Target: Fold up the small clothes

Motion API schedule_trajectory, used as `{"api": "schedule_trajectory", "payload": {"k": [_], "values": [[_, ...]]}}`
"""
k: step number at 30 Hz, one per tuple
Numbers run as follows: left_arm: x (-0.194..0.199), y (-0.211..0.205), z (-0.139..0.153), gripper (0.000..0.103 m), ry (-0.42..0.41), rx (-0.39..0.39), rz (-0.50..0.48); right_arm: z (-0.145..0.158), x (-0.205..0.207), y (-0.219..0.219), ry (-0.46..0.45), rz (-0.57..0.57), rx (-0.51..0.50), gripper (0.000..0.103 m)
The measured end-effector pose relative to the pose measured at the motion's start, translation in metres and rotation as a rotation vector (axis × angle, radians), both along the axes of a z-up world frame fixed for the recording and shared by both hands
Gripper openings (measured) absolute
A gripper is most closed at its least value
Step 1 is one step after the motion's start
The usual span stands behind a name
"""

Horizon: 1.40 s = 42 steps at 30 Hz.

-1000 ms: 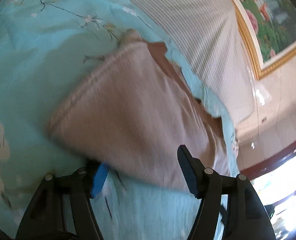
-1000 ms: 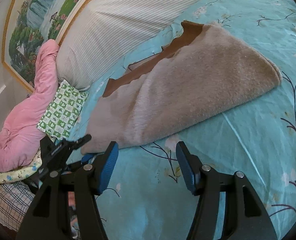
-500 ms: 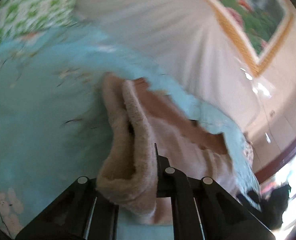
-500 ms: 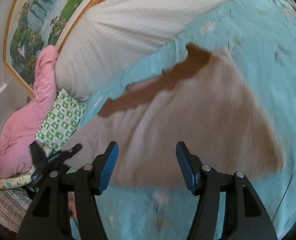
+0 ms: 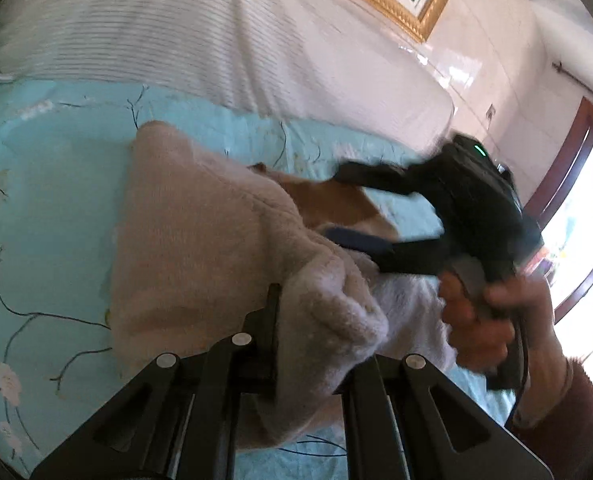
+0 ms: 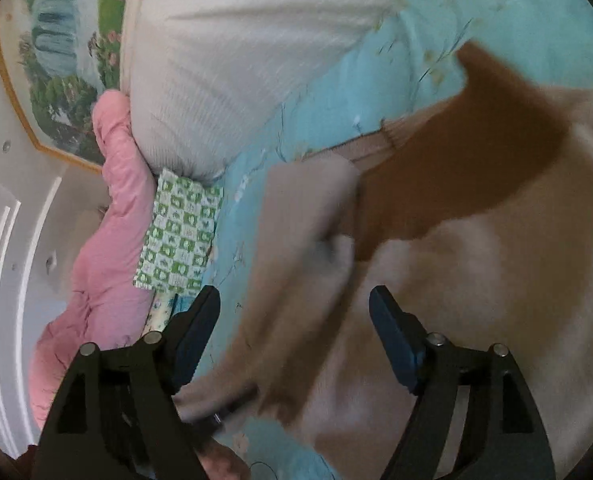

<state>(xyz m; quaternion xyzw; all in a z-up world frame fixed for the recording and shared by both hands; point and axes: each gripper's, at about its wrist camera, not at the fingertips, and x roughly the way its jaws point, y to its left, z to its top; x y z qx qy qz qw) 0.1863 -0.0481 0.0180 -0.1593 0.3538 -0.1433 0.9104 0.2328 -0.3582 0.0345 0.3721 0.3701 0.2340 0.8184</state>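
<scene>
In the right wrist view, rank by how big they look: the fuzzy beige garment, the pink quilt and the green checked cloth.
1. fuzzy beige garment, though nearness to the camera inflates it
2. pink quilt
3. green checked cloth

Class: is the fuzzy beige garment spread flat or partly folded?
Partly folded: the fuzzy beige garment is doubled over, with the left gripper clamping its bunched edge.

We are in a home bedroom: a bed with a floral turquoise sheet (image 5: 52,184), a striped bolster (image 5: 216,40), a pink quilt (image 6: 96,264) and a gilt-framed painting (image 6: 56,40) on the wall.
</scene>
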Motion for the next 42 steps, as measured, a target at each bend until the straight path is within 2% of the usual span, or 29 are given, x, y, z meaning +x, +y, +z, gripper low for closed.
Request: {"api": "schedule_trajectory", "payload": {"k": [4,8,9,10,12,14,15,18,22,25,28,31,34,37,42], "values": [[0.0,0.008,0.002,0.006,-0.002,-0.041,0.008,-0.013,0.046,0.018,0.095,0.048,-0.02,0.077],[-0.003,0.019,0.008,0.006,-0.011,-0.076,0.03,-0.009,0.069,0.04,0.086,0.111,0.004,0.077],[-0.003,0.021,0.01,0.006,-0.014,-0.083,0.032,-0.008,0.073,0.047,0.09,0.12,0.002,0.075],[-0.003,0.022,0.013,0.006,-0.018,-0.086,0.036,-0.008,0.076,0.049,0.096,0.128,0.002,0.069],[-0.007,0.028,0.019,0.006,-0.027,-0.091,0.046,-0.009,0.078,0.057,0.116,0.146,-0.003,0.066],[-0.008,0.029,0.023,0.006,-0.027,-0.091,0.045,-0.007,0.075,0.054,0.102,0.151,-0.005,0.045],[-0.007,0.025,0.025,0.006,-0.024,-0.085,0.039,-0.003,0.072,0.053,0.079,0.145,-0.024,0.027],[-0.012,0.014,0.033,0.006,-0.037,-0.082,0.006,0.023,0.052,0.037,-0.001,0.092,-0.089,0.019],[-0.012,-0.029,0.054,0.006,-0.097,-0.072,-0.077,0.065,0.018,0.011,-0.125,0.029,-0.174,0.017],[-0.008,-0.065,0.055,0.006,-0.112,-0.052,-0.133,0.082,-0.006,-0.013,-0.192,-0.02,-0.248,0.017],[0.0,-0.101,0.038,0.006,-0.084,-0.028,-0.182,0.072,-0.022,-0.044,-0.155,-0.086,-0.325,0.017],[0.009,-0.127,0.01,0.007,-0.019,-0.003,-0.211,0.043,-0.027,-0.067,-0.086,-0.125,-0.393,0.016],[0.012,-0.143,-0.012,0.007,0.027,0.025,-0.223,0.015,-0.028,-0.081,-0.036,-0.144,-0.408,0.016],[0.01,-0.145,-0.015,0.007,0.017,0.032,-0.219,0.012,-0.029,-0.086,-0.057,-0.146,-0.393,0.016],[0.013,-0.151,-0.023,0.012,0.029,0.033,-0.227,0.011,-0.026,-0.084,-0.058,-0.155,-0.465,0.016]]}}
